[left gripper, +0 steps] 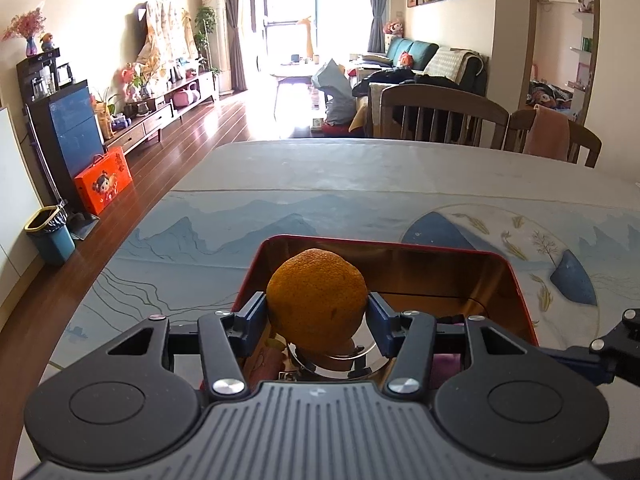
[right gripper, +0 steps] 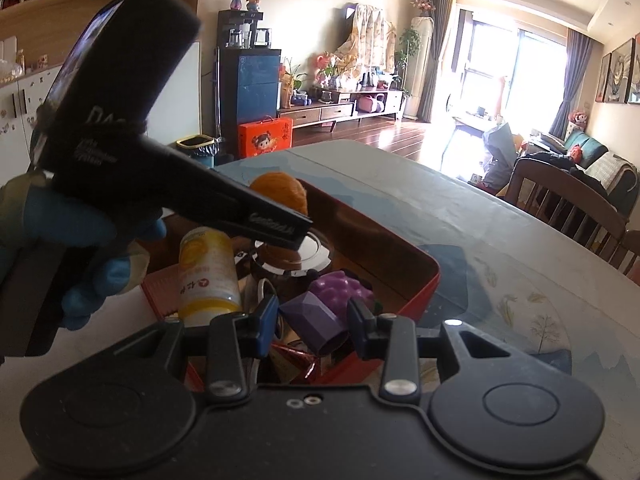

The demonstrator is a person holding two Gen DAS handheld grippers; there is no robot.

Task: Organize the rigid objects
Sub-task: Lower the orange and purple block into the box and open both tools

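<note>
My left gripper (left gripper: 317, 312) is shut on an orange (left gripper: 317, 294) and holds it over the red tin box (left gripper: 516, 276) with a shiny gold inside. The orange also shows in the right wrist view (right gripper: 282, 188), behind the left gripper's body. My right gripper (right gripper: 313, 322) stands over the near end of the same box (right gripper: 424, 284), jaws apart around a purple faceted block (right gripper: 312, 316); I cannot tell if they press it. In the box lie a purple grape cluster (right gripper: 340, 286), a yellow-and-white can (right gripper: 206, 272) and a round shiny metal lid (right gripper: 316, 252).
The box stands on a table with a blue mountain-print cloth (left gripper: 360, 208). Wooden chairs (left gripper: 440, 112) line the far side. The floor drops off at the left, with a blue bin (left gripper: 50, 234) and an orange gift box (left gripper: 103, 178).
</note>
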